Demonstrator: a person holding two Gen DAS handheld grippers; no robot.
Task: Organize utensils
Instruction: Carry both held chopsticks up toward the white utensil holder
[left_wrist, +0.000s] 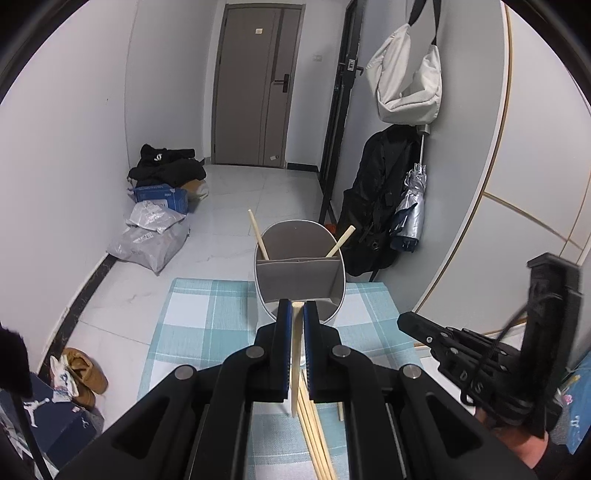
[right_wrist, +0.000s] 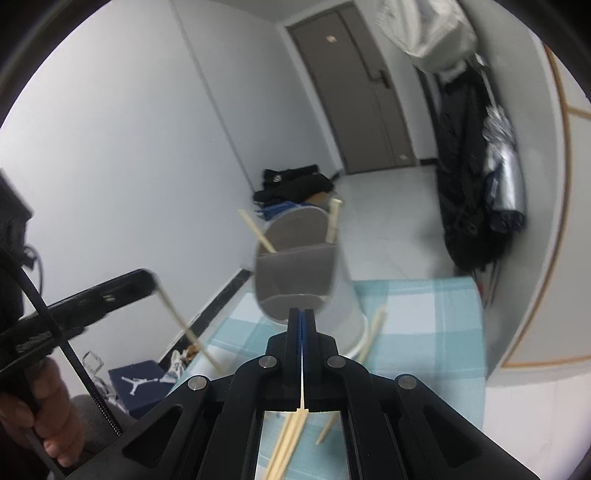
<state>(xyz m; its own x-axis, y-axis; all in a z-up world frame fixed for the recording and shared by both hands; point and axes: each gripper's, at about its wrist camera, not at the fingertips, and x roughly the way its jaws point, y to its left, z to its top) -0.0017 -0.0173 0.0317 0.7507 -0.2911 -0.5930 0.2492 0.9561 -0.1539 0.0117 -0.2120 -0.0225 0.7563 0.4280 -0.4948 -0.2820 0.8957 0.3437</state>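
Note:
A grey utensil holder (left_wrist: 300, 271) with an inner divider stands on a blue checked cloth (left_wrist: 192, 317); two wooden chopsticks (left_wrist: 256, 233) lean in its rear compartment. My left gripper (left_wrist: 297, 308) is shut on one wooden chopstick (left_wrist: 295, 354), held upright just before the holder's near rim. My right gripper (right_wrist: 302, 314) is shut with nothing between its pads, right by the holder (right_wrist: 295, 273). Several loose chopsticks (right_wrist: 291, 435) lie on the cloth below it. The left gripper with its chopstick (right_wrist: 184, 325) shows at the left of the right wrist view.
Bags and a blue box (left_wrist: 162, 197) lie by the left wall. A black bag and folded umbrella (left_wrist: 410, 206) hang on the right. Shoes (left_wrist: 83, 373) and a shoebox (left_wrist: 48, 424) sit on the floor at the left. A door (left_wrist: 255, 85) is at the back.

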